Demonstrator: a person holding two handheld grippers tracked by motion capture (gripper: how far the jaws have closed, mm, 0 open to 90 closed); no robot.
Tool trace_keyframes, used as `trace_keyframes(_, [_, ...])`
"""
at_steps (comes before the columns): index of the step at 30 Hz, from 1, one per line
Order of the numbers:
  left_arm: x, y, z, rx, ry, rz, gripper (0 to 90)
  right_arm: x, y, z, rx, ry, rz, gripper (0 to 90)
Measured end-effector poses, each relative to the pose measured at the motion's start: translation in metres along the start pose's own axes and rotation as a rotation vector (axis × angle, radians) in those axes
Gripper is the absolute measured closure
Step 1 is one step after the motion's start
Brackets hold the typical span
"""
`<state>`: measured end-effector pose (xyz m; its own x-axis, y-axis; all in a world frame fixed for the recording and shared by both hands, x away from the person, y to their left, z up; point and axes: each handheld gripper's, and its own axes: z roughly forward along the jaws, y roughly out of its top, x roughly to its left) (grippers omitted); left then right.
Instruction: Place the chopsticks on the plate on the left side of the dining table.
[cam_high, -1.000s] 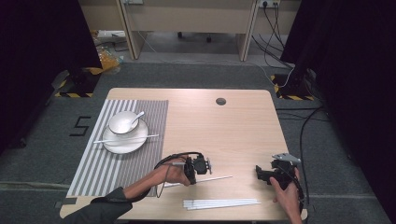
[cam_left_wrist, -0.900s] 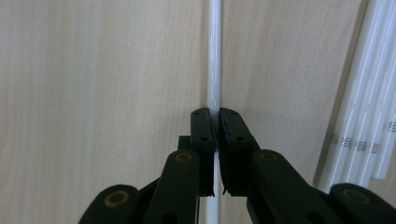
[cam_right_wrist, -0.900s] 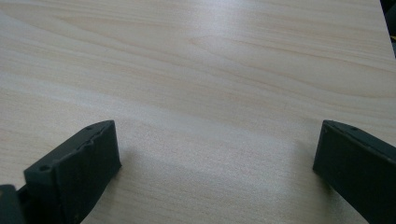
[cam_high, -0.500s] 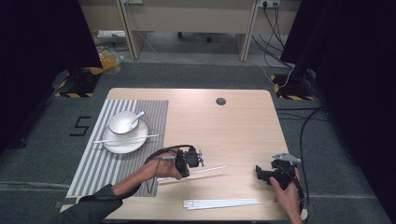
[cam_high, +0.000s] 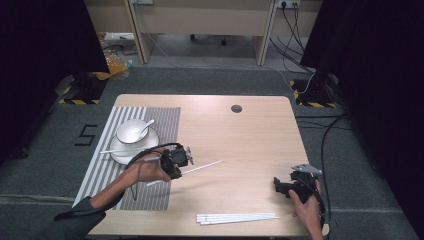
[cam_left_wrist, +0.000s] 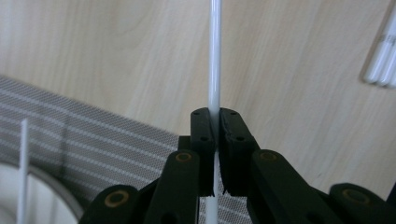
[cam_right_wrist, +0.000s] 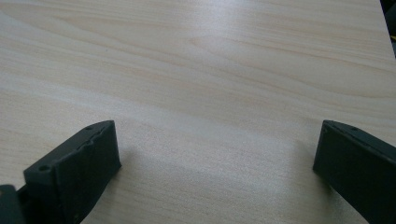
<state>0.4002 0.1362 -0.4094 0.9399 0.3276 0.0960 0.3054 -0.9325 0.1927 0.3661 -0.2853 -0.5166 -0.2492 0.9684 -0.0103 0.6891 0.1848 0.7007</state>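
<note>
Leftward now, left tool (cam_high: 181, 159) pinches a white stick (cam_high: 201, 168).

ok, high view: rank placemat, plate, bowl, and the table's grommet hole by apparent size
1. Striped placemat, by far the largest.
2. Plate under the bowl.
3. Bowl, a bit smaller than the plate; it covers part of the plate, so the margin is unsure.
4. Grommet hole, smallest.
</note>
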Motion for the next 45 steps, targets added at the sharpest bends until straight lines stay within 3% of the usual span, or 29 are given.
trace_keyframes(11, [0.016, -0.027, -0.012, 0.003, 0.026, -0.056, 84.5, 0.000, 0.000, 0.000, 0.000, 0.000, 0.001, 0.5])
trace_keyframes(13, [0.019, -0.030, -0.012, 0.004, 0.047, -0.045, 84.5, 0.000, 0.000, 0.000, 0.000, -0.001, 0.000, 0.4])
trace_keyframes(14, [0.019, -0.033, -0.012, 0.018, 0.032, -0.065, 84.5, 0.000, 0.000, 0.000, 0.001, -0.001, 0.002, 0.4])
trace_keyframes(17, [0.024, -0.041, -0.009, 0.027, 0.041, -0.079, 84.5, 0.000, 0.000, 0.000, 0.001, -0.001, 0.002, 0.5])
trace_keyframes(34, [0.051, -0.080, -0.007, 0.019, 0.073, -0.189, 84.5, 0.000, 0.000, 0.000, 0.000, -0.002, 0.001, 0.4])
trace_keyframes(45, [0.064, -0.092, -0.006, 0.025, 0.093, -0.212, 84.5, 0.000, 0.000, 0.000, -0.001, -0.002, 0.000, 0.4])
